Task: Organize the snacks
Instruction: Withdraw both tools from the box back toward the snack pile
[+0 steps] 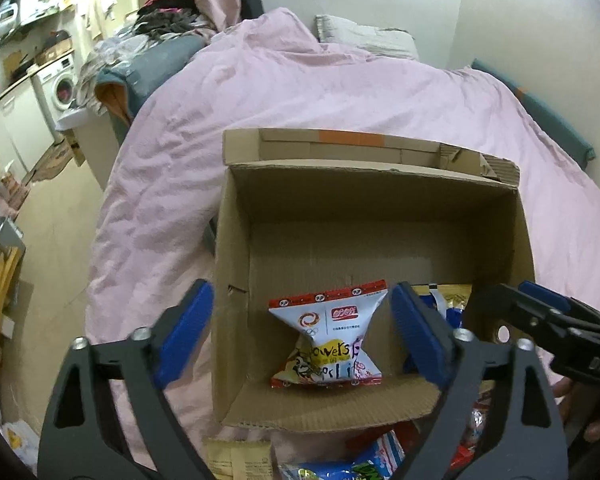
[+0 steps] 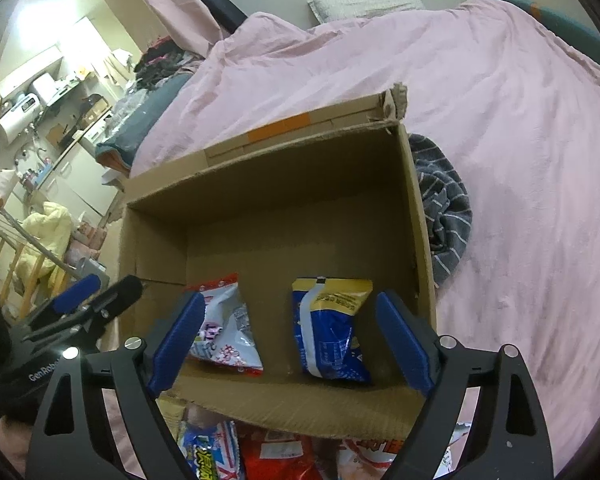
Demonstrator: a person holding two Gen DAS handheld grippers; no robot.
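Left gripper [image 1: 302,330] spread wide over near end of cardboard box [image 1: 364,200], pads clear of white snack packet [image 1: 329,338] between them; nothing pinched. Right gripper [image 2: 290,338] likewise spread, blue-and-yellow snack packet [image 2: 330,330] between the pads, untouched.

Both packets on box floor, against near wall. White one toward left side, blue one toward right, bare cardboard strip between. White packet: long axis running near-to-far, red sealed edge at far end, waist creased in. Blue packet: long axis also near-to-far, yellow top edge at far end, leaning slightly left in right wrist view.

Box open-topped on pink duvet [image 1: 300,88], far flap folded back with orange tape. Loose snack packets [image 2: 260,452] piled on duvet just outside near wall. Grey striped cloth [image 2: 444,208] beside box's right wall.
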